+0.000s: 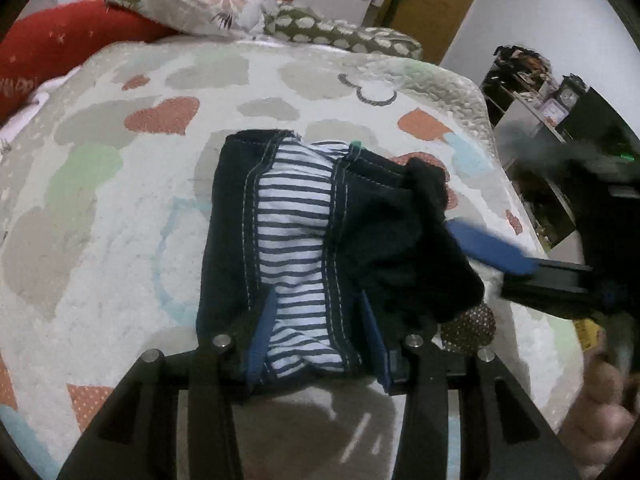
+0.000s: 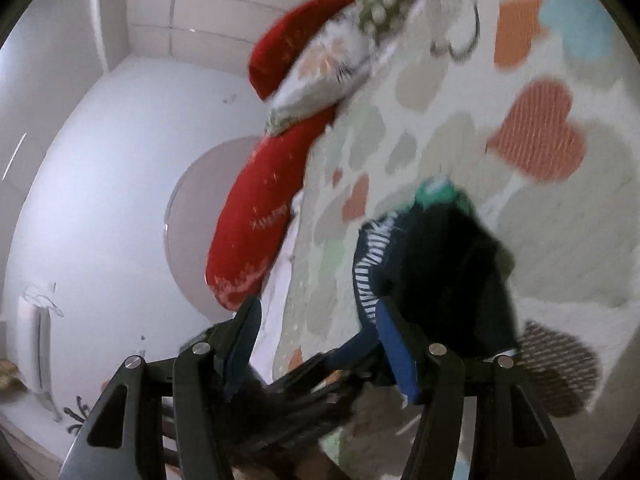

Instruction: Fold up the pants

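Observation:
The dark navy pants (image 1: 304, 236) with a white-and-navy striped lining lie folded into a small bundle on the patterned bedspread (image 1: 120, 184). My left gripper (image 1: 316, 340) is open, its blue-padded fingers (image 1: 262, 336) straddling the near end of the bundle. My right gripper (image 2: 320, 344) is open and holds nothing, just beside the bundle's right side; its blue finger (image 1: 492, 248) shows in the left wrist view. The pants (image 2: 440, 276) also show, blurred, in the right wrist view.
Red pillows (image 1: 68, 48) and a floral pillow (image 1: 192, 4) lie at the bed's far end. The bed's right edge drops off to dark shelving (image 1: 560, 120). A white wall (image 2: 100, 180) lies beyond the bed's other side.

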The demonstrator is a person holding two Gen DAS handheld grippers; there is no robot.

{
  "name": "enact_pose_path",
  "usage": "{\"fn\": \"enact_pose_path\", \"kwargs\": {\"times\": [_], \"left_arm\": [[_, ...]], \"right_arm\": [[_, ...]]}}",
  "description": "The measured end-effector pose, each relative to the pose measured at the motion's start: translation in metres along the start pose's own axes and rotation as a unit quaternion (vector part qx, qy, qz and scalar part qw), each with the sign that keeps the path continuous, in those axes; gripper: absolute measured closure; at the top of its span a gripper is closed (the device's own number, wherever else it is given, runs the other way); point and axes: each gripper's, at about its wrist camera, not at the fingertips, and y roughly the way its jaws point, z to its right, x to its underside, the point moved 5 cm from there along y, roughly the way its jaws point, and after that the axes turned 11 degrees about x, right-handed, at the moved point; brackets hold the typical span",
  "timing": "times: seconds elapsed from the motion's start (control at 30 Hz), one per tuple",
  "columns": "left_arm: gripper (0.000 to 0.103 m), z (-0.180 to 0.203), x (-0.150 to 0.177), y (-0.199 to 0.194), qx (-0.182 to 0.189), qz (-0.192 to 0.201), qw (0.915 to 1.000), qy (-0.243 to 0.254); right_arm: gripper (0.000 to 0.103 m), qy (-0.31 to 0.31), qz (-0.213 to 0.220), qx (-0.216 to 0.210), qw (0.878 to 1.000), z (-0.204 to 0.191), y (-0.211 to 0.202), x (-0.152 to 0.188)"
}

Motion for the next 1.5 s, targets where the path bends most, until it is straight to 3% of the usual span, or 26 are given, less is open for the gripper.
{"fn": "enact_pose_path", "kwargs": {"times": [0.07,0.13,0.17,0.2,0.27,0.4,0.5,0.53,0.6,0.63,0.67,0.77,0.83,0.9,0.97,1.03,1.13,1.23,1.3,1.37,1.4,1.5], "left_arm": [[0.061,0.001,0.002,-0.002,-0.001,-0.002,1.0000,0.005],[0.061,0.001,0.001,-0.002,0.004,-0.003,1.0000,0.004],[0.061,0.001,0.001,-0.002,0.005,-0.002,1.0000,0.002],[0.061,0.000,0.002,-0.003,0.007,-0.002,1.0000,0.001],[0.061,-0.001,0.002,-0.004,0.005,-0.002,1.0000,0.001],[0.061,0.000,0.002,-0.002,-0.002,0.003,1.0000,0.002],[0.061,0.001,0.003,0.000,-0.012,0.004,0.9999,0.006],[0.061,0.001,0.003,0.000,-0.013,0.004,0.9999,0.005],[0.061,0.001,0.003,0.000,-0.012,0.004,0.9999,0.003],[0.061,0.001,0.003,-0.001,-0.012,0.004,0.9999,0.001],[0.061,0.000,0.003,-0.001,-0.010,0.004,0.9999,-0.001],[0.061,-0.003,0.002,-0.002,0.002,0.006,1.0000,-0.007],[0.061,-0.004,0.001,-0.002,0.009,0.005,0.9999,-0.012],[0.061,-0.004,0.001,-0.002,0.007,0.005,0.9999,-0.009],[0.061,-0.004,0.001,-0.001,-0.001,0.005,1.0000,-0.004],[0.060,-0.004,0.002,0.000,-0.005,0.004,1.0000,-0.002],[0.060,-0.003,0.002,0.001,-0.006,0.004,1.0000,-0.002],[0.060,-0.004,0.002,0.000,-0.006,0.005,1.0000,-0.001],[0.060,-0.004,0.001,0.000,-0.005,0.004,1.0000,-0.001],[0.060,-0.004,0.001,0.000,-0.005,0.004,1.0000,-0.001],[0.060,-0.004,0.001,0.000,-0.004,0.003,1.0000,-0.001],[0.060,-0.002,0.001,-0.001,0.008,0.001,1.0000,0.003]], "right_arm": [[0.039,0.013,-0.006,0.035,0.999,0.017,0.016,-0.001],[0.038,-0.002,0.025,0.170,0.985,0.045,0.014,-0.006],[0.037,-0.008,0.037,0.210,0.977,0.054,0.009,-0.006],[0.037,-0.004,0.047,0.229,0.972,0.064,0.001,-0.005],[0.037,0.007,0.054,0.221,0.974,0.065,-0.013,-0.004],[0.037,-0.086,0.094,0.267,0.955,0.021,-0.028,-0.015],[0.037,-0.140,0.080,0.294,0.942,-0.003,-0.010,-0.020],[0.039,-0.151,0.072,0.305,0.937,-0.007,0.000,-0.023],[0.072,-0.177,0.026,0.347,0.921,-0.001,0.033,-0.022],[0.075,-0.170,0.011,0.354,0.920,0.005,0.042,-0.023],[0.077,-0.157,0.014,0.342,0.926,0.008,0.044,-0.025],[0.078,-0.092,0.034,0.211,0.973,0.008,0.025,-0.039],[0.078,-0.065,0.056,0.159,0.984,0.016,0.008,-0.043],[0.081,-0.071,0.057,0.212,0.973,0.032,0.010,-0.041],[0.085,-0.110,0.065,0.306,0.943,0.047,0.012,-0.037],[0.085,-0.111,0.064,0.347,0.929,0.059,0.008,-0.032],[0.083,-0.086,0.089,0.321,0.939,0.054,-0.012,-0.033],[0.083,-0.089,0.112,0.223,0.964,0.020,-0.029,-0.027],[0.081,-0.083,0.092,0.143,0.982,0.001,-0.026,-0.020],[0.077,-0.067,0.049,0.098,0.992,-0.001,-0.008,-0.014],[0.077,-0.062,0.033,0.099,0.993,0.004,0.000,-0.011],[0.078,-0.055,0.032,0.193,0.979,0.040,0.020,-0.015]]}}
